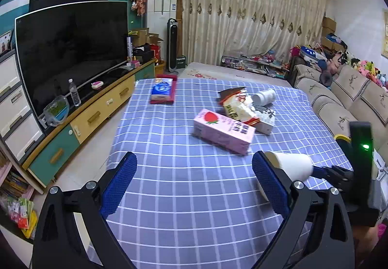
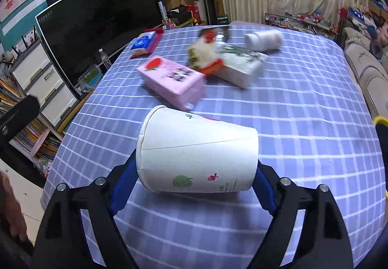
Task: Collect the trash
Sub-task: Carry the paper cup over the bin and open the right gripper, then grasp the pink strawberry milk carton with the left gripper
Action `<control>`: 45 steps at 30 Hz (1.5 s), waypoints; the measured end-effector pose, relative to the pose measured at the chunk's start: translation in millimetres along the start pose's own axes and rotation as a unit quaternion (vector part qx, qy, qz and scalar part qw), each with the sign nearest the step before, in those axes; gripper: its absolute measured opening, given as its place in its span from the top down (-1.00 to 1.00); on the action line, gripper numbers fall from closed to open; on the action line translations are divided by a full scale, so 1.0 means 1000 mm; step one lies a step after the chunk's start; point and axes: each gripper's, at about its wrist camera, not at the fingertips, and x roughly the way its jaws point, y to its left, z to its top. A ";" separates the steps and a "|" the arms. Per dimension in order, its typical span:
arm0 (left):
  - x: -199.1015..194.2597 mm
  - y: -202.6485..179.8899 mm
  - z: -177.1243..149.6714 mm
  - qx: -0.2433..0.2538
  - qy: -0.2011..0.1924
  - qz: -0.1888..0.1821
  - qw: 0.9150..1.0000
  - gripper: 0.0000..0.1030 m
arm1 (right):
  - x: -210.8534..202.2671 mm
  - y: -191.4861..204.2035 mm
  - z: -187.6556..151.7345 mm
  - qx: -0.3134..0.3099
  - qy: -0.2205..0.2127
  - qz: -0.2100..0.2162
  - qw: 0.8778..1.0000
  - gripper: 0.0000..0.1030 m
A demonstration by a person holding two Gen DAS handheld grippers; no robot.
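I have the white paper cup (image 2: 196, 155) clamped sideways in my right gripper (image 2: 194, 181), just above the checked tablecloth (image 2: 303, 104); my left gripper (image 1: 194, 186) hangs wide and empty. I judge the first pickup done, so next it needs carrying to a bin, which I can't see. The pink carton (image 2: 172, 80) shows a strawberry; its writing is unreadable
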 end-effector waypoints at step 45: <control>0.116 -0.133 0.005 0.071 0.083 -0.019 0.994 -0.83 | -0.073 -0.392 -0.029 0.244 -0.043 -0.276 0.929 -0.75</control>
